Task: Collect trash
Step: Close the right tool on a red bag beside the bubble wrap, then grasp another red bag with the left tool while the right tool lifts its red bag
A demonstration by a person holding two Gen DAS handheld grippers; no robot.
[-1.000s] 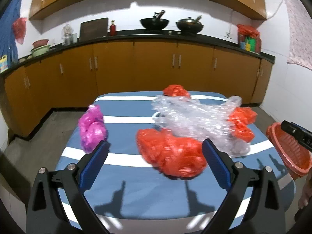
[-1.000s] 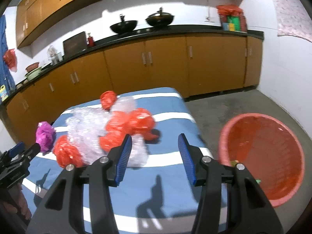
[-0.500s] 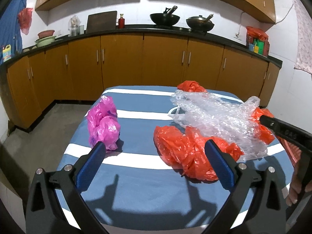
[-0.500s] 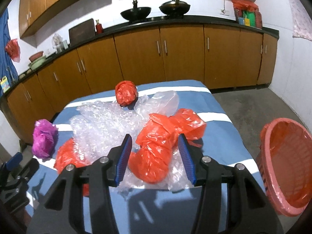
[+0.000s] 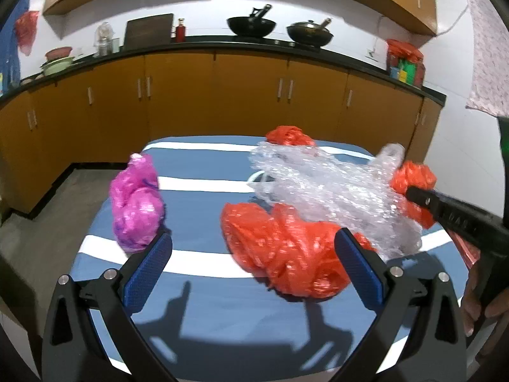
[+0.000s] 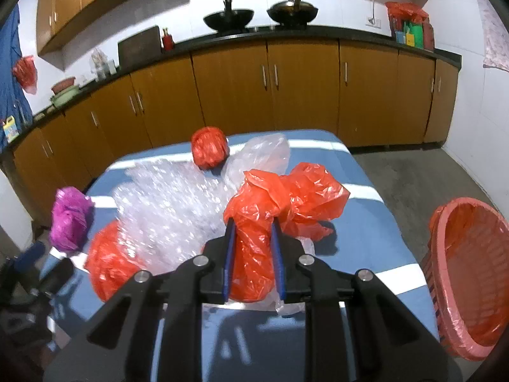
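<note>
My right gripper is closing its jaws, and its blue pads squeeze a crumpled red plastic bag lying on the striped table. Left of it spreads a sheet of bubble wrap. My left gripper stands open just above the table, with another red bag ahead between its fingers and not touched. A magenta bag lies by its left finger. A small red bag ball and a clear bag sit farther back.
A red basket stands on the floor off the table's right edge. Brown cabinets under a dark counter with two woks run along the far wall. A hand holds the right gripper's handle at the right.
The right gripper swung left from the basket to the red bag and shut on it. The left gripper stayed about where it was, still open.
</note>
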